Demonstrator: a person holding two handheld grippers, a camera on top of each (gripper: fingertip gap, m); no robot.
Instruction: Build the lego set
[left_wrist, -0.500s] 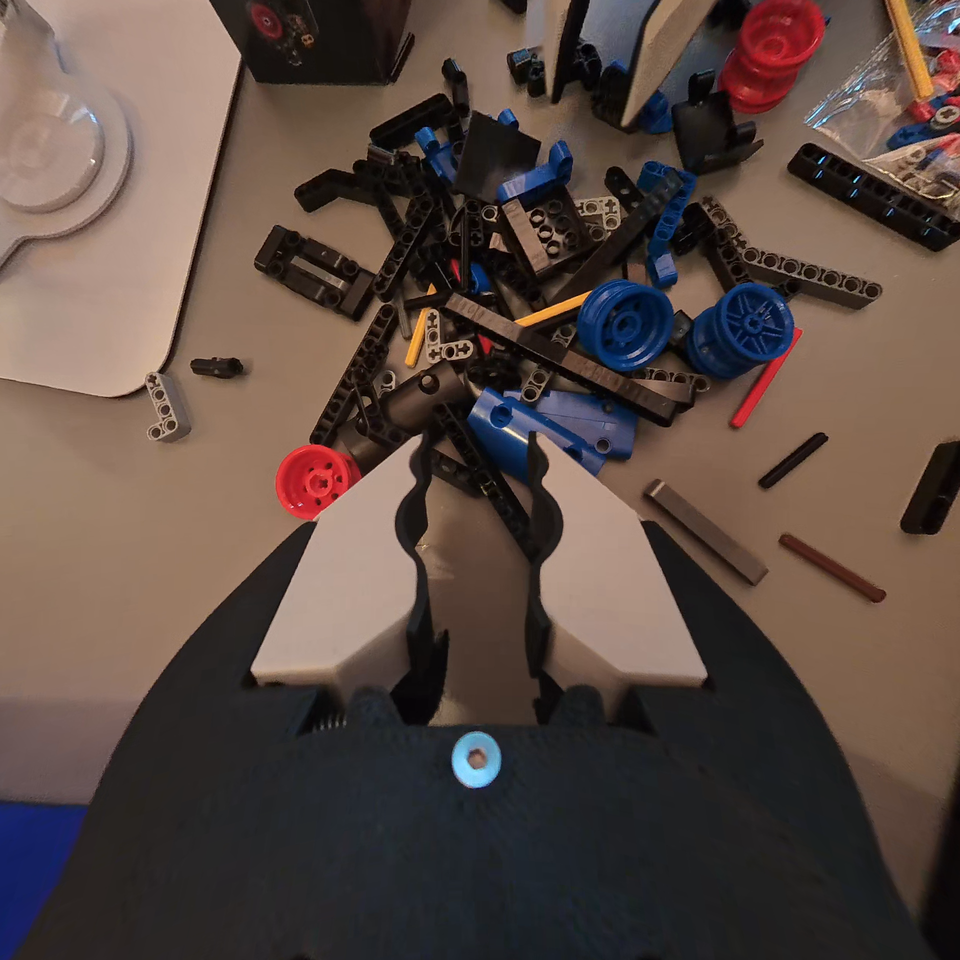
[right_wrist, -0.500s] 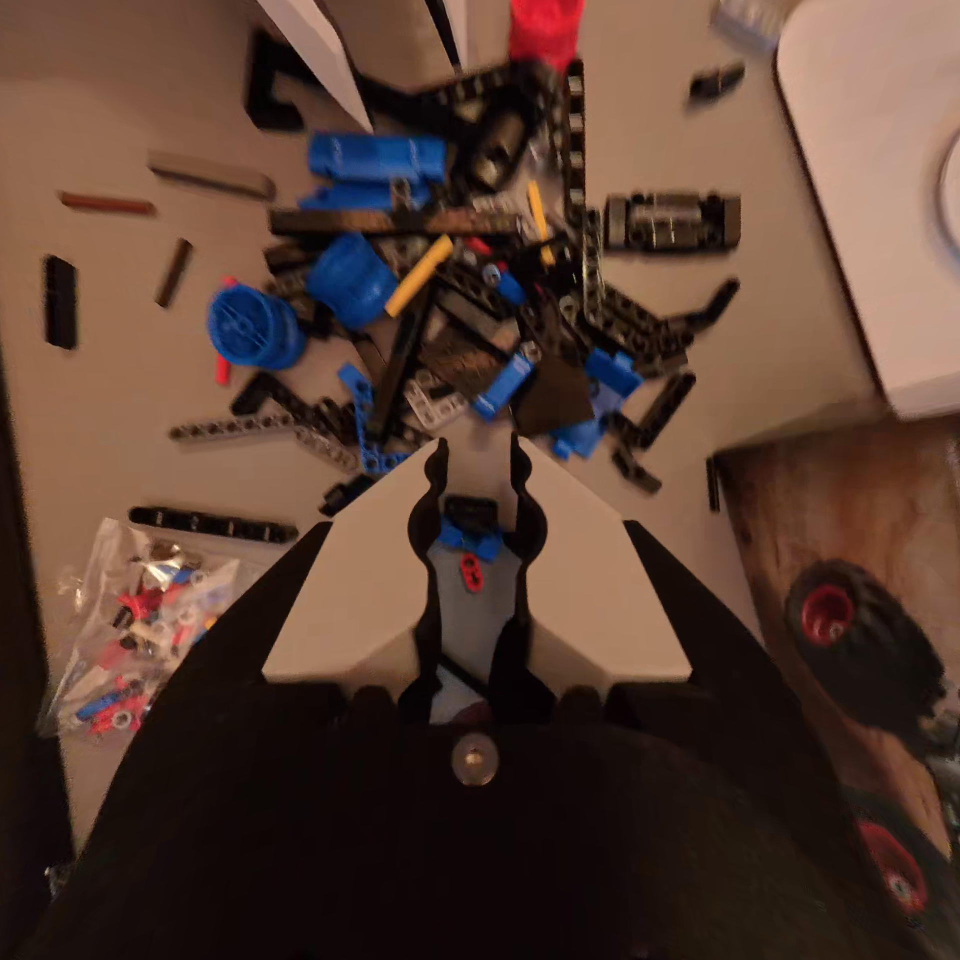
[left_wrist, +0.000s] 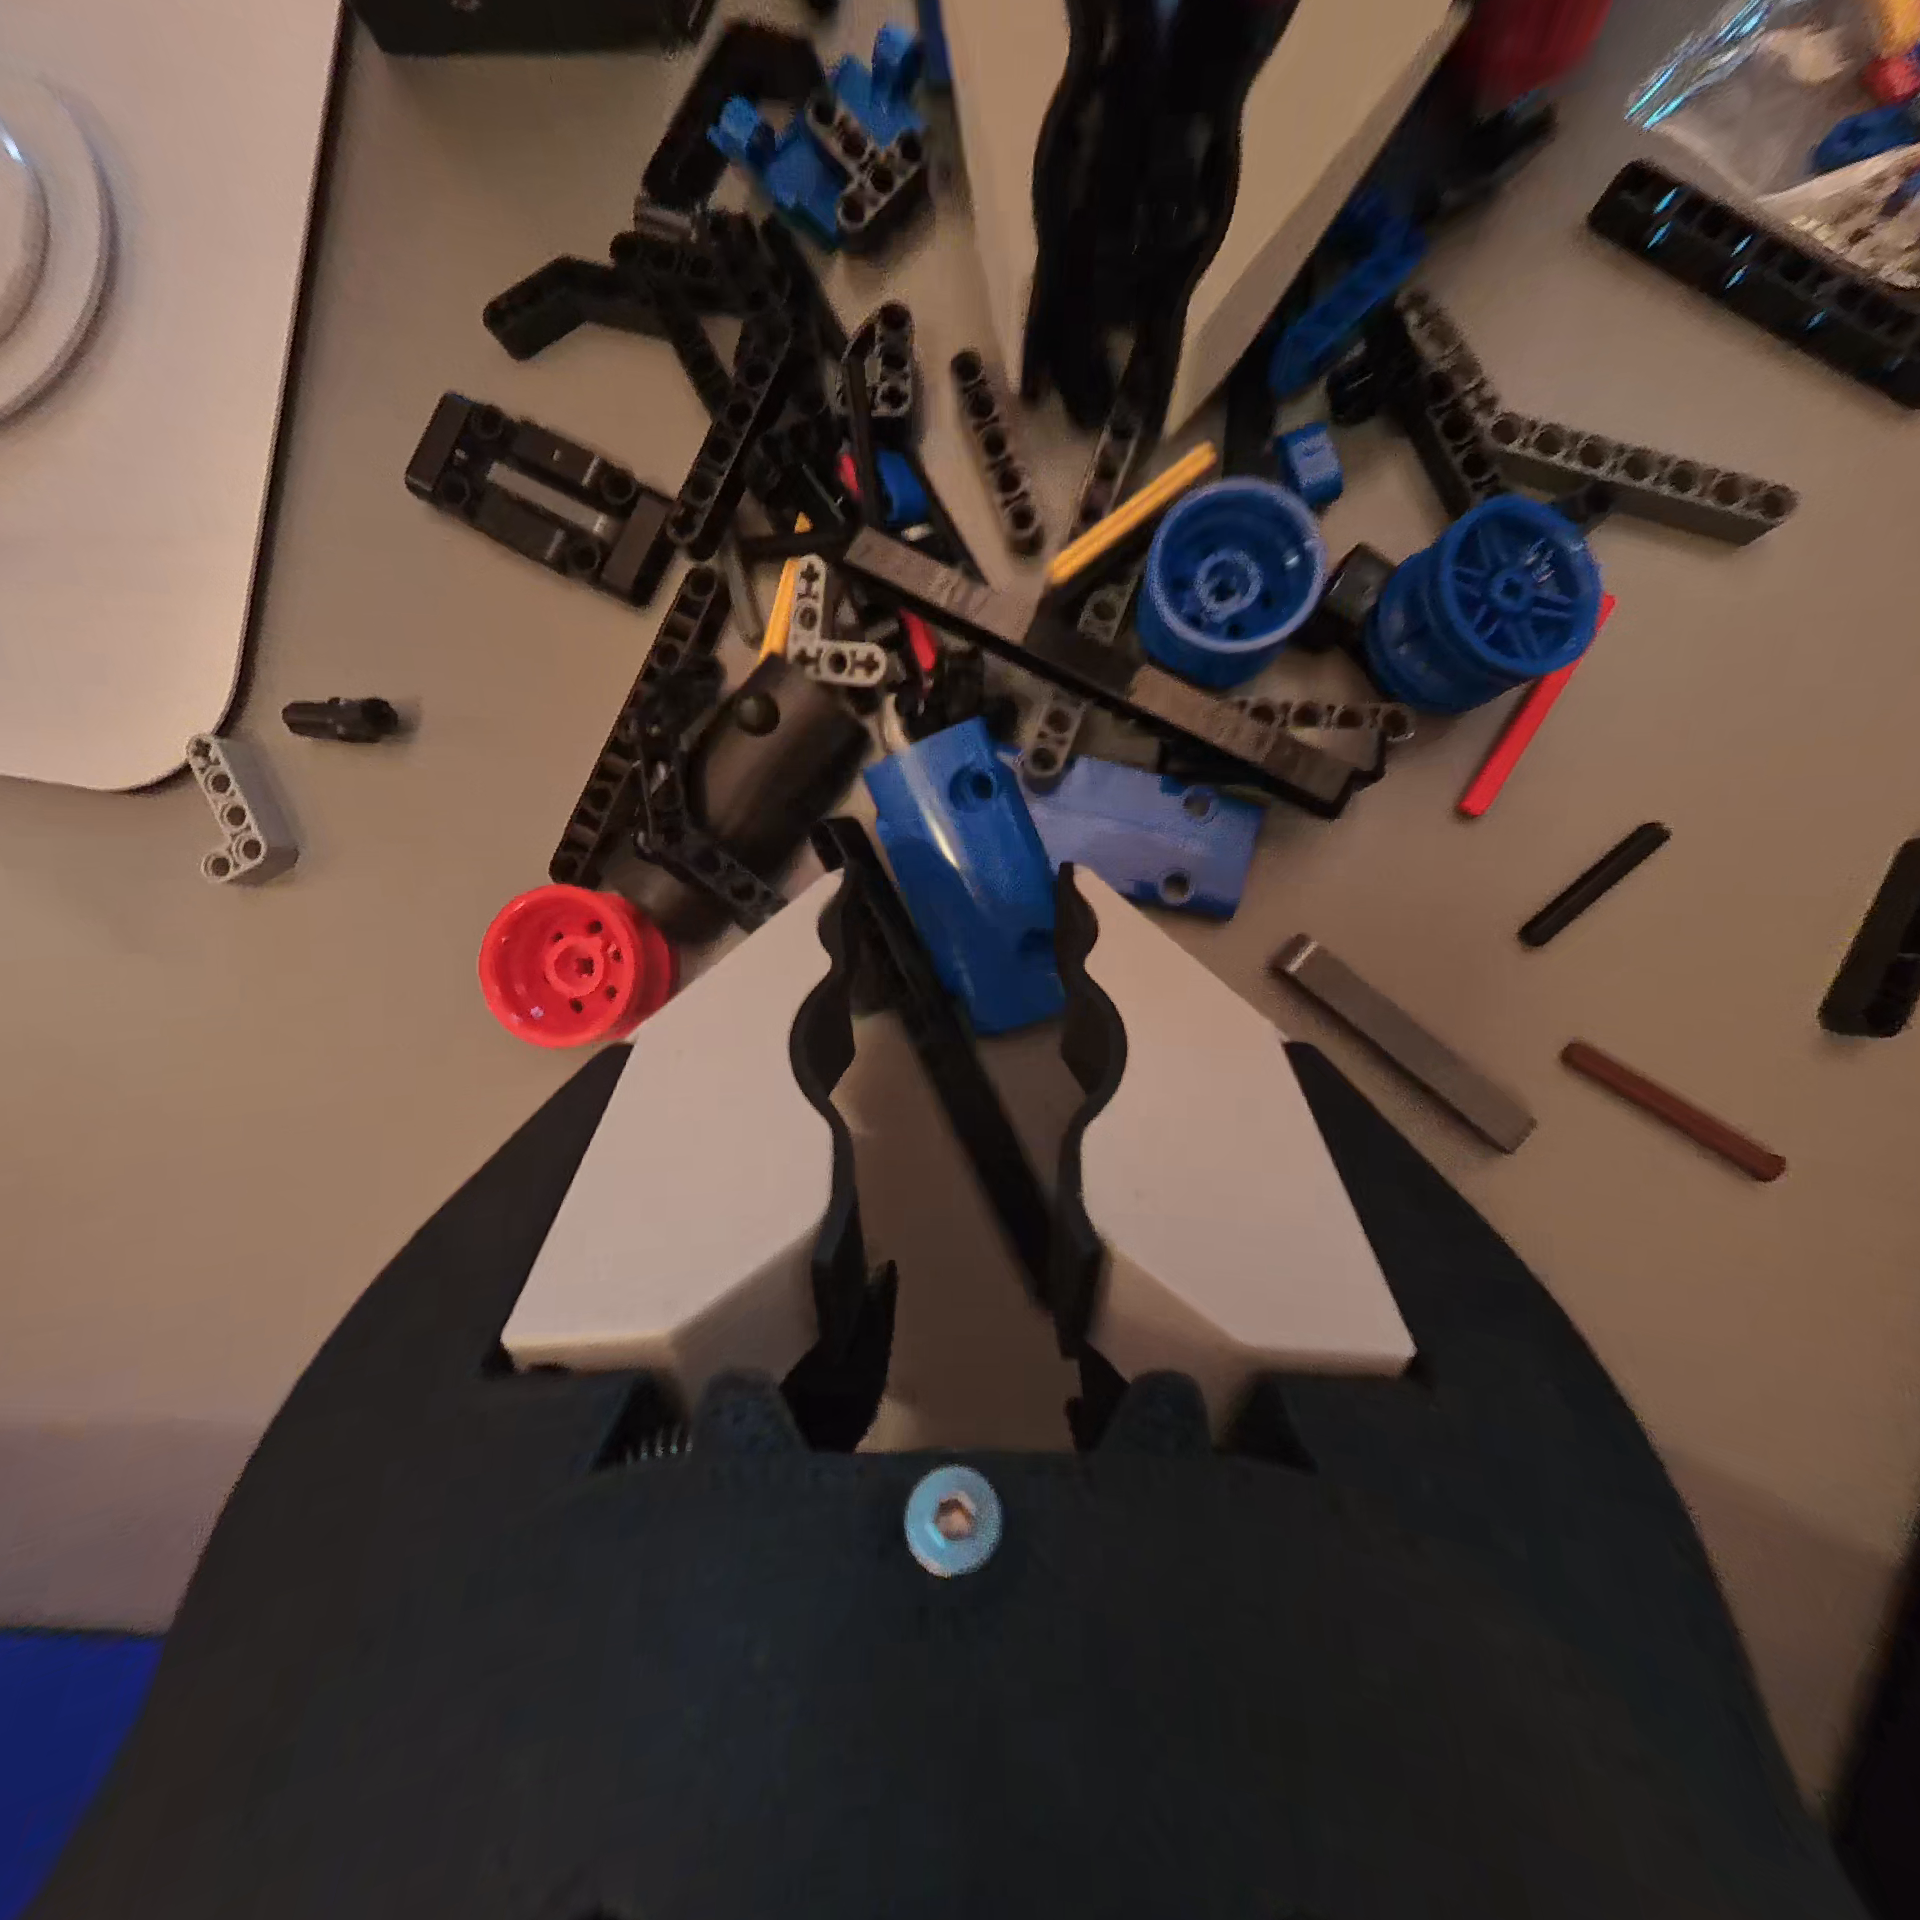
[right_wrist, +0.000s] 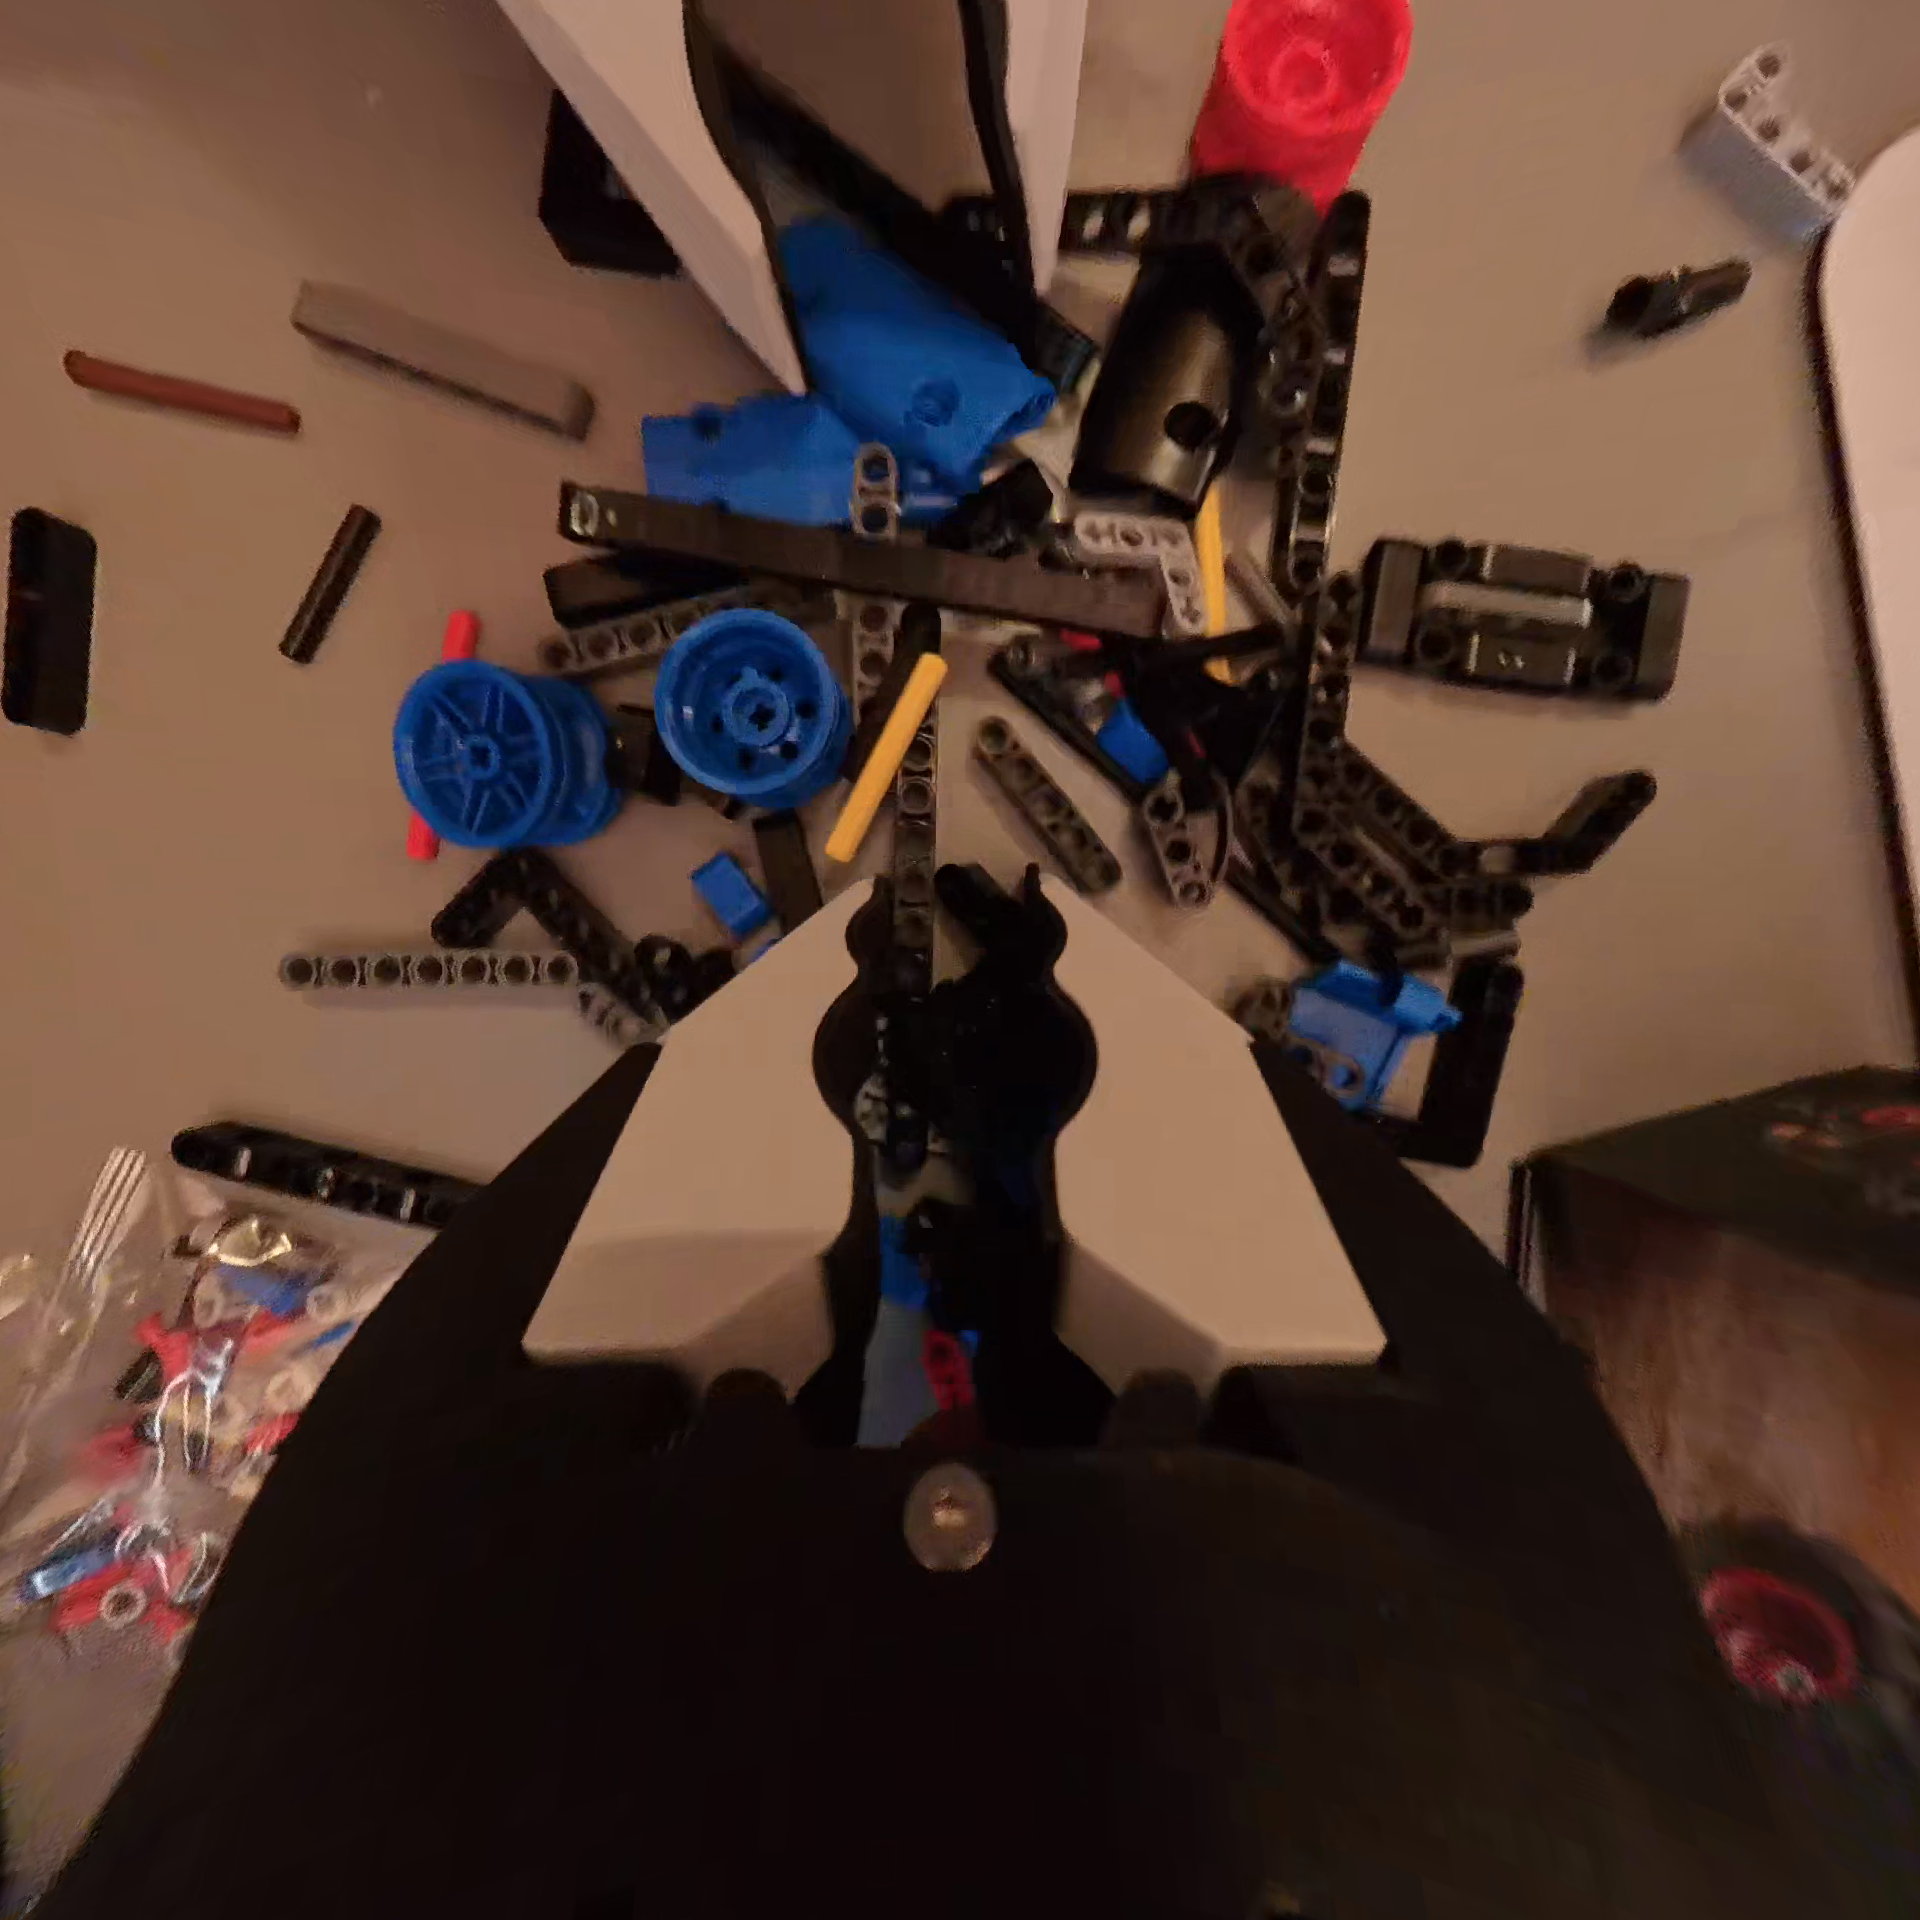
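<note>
Left claw (left_wrist: 956, 904) sits spread around a blue panel (left_wrist: 961, 873) at the lego pile's (left_wrist: 935, 582) edge on the surface (left_wrist: 312, 1091). Only the right view shows the right claw (right_wrist: 951, 914) pinching a black beam (right_wrist: 914, 831), plus the box (right_wrist: 1714, 1299).

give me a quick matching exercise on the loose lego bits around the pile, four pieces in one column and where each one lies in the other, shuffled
Pieces:
1. red wheel
2. grey L-shaped beam
3. brown rod
4. bag of small parts

Places, as the left wrist view shows them:
A. beside the corner of the white board
B. far top right, past a long black beam
C. at the pile's near left edge, just left of the left gripper
D. right of the pile, beside a flat grey bar

Pairs: 1-C, 2-A, 3-D, 4-B
</note>
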